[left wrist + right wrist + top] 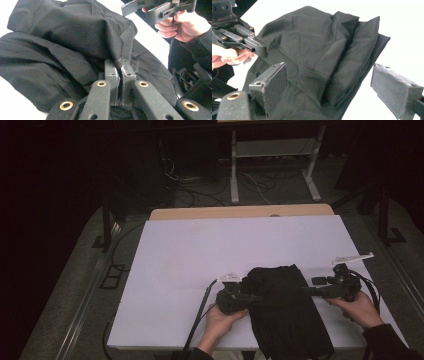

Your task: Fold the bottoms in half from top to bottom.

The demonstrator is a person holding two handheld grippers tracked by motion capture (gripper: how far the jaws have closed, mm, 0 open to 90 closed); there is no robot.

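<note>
Left gripper (119, 75) view shows a pinched black garment (62, 45) fold.

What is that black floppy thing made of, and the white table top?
The black garment looks like soft matte woven cloth: it folds, creases and shows stitched seams. The table top looks smooth, matte white, perhaps laminate or painted board; its far edge looks like pale wood.

White table (190, 250) under the lights, and a crumpled black garment (285, 310) lies on its near right part, draping over the front edge.
</note>
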